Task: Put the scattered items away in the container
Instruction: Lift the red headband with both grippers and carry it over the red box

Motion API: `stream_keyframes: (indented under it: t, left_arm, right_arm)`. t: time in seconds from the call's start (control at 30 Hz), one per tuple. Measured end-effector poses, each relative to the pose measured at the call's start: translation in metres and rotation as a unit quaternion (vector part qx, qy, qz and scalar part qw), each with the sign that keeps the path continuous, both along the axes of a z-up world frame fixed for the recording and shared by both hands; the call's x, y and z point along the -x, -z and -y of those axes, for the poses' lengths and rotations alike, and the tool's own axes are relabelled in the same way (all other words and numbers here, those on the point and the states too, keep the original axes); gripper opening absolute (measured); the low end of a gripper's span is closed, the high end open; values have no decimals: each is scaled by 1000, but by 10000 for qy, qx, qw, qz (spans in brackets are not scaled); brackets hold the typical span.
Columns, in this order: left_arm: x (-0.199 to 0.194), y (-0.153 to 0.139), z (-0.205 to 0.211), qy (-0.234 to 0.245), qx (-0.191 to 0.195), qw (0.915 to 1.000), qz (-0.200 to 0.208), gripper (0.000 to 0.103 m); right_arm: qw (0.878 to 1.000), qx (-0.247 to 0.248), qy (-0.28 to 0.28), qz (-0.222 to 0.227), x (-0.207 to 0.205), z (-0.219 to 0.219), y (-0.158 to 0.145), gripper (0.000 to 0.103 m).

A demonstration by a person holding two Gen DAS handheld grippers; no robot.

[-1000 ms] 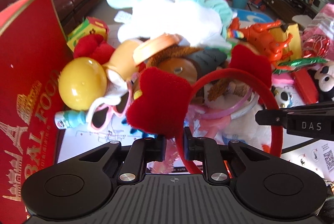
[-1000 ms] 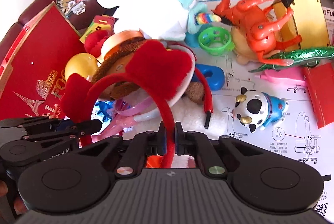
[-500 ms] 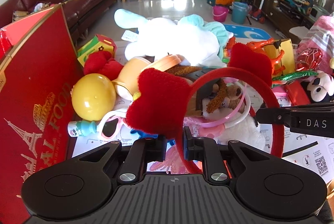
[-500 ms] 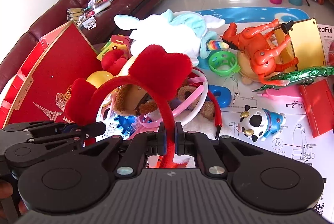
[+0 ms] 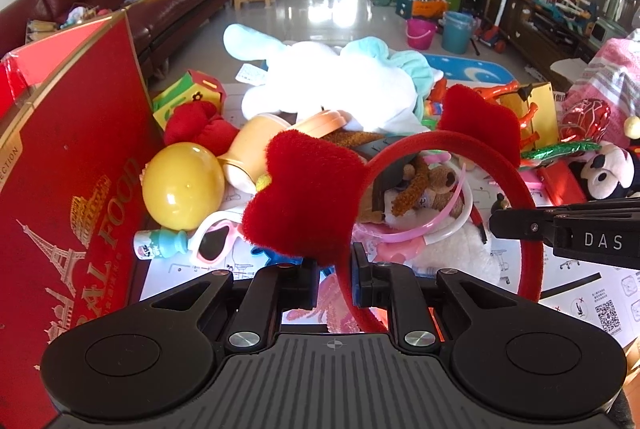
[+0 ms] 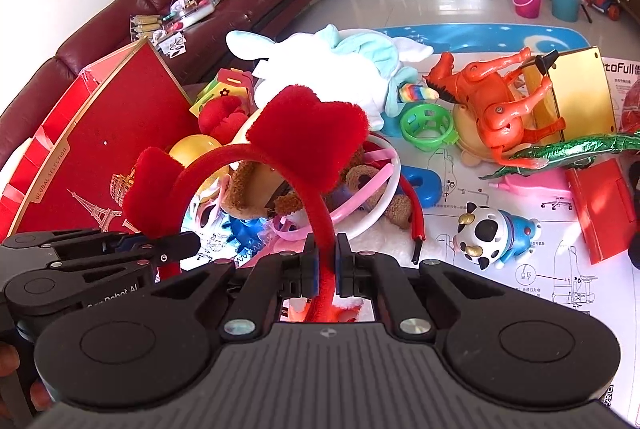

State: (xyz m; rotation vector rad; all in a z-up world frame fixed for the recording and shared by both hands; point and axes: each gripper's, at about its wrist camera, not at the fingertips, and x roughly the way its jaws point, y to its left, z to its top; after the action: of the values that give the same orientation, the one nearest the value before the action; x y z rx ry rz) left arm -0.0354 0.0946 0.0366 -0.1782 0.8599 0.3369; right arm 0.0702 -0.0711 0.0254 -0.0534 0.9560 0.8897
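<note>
At the far left you have the red box [image 5: 72, 189], standing tilted with gold letters and a tower drawing on its face. Just beside it lies the yellow ball [image 5: 182, 185], and below the ball a small bottle [image 5: 160, 245] and pink heart sunglasses [image 5: 218, 243] rest on the printed paper sheet [image 5: 592, 293].

In the middle, your left gripper [image 5: 332, 275] is clamped on one end of the red headband [image 5: 456, 149]; the band passes between its two pads, and one plush heart [image 5: 304, 189] stands just above them. The headband makes an arch above the toy pile, and your right gripper [image 6: 325, 265] is closed tight on its other end. So you hold the headband with both grippers, above the pile, near the box but not in it.

Through the arch you see a brown teddy [image 5: 428, 185] with pink and white hoops [image 5: 440, 225] around it. Behind lies a big white and mint plush [image 5: 340, 85].

To the right, in the right wrist view, there is a green ring [image 6: 426, 123], an orange toy horse [image 6: 492, 105] leaning against a yellow board [image 6: 580, 89], a blue piece [image 6: 422, 185], a cow figure [image 6: 496, 233] on the paper, and a green foil strip [image 6: 560, 153].
</note>
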Motion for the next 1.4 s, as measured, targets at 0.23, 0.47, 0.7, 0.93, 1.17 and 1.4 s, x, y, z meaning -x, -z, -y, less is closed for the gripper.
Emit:
stream_keyframes:
  t: [0.23,0.47,0.7,0.93,1.17,1.4]
  left_arm:
    - [8,-10,-4,-38,82,9997,213,11]
    - [25,-46,-27,-337,238,9957,834,12]
    - [71,-96,-83,-1070,269,9802,1642,12]
    - [132,-130,-151,-2047,184,9576,2021,18]
    - [181,-131,-216,-3021,366,9323,1955,18]
    - [202,-120,-273,-3798,632,9055,1782,45]
  right_arm:
    - [9999,-23,-17,161,6,-2,-13,8]
    - [9987,-251,-164,420,5,-21,-52,9]
    - [9909,-569,-794,926,20,-87,-108,9]
    - [9728,-848,-1709,1314,60,-182,-146,9]
    - [9543,-826,-2509,1398,104,-269,-155,9]
    - [9412,-832,-2929,1466,135,-334,-155,17]
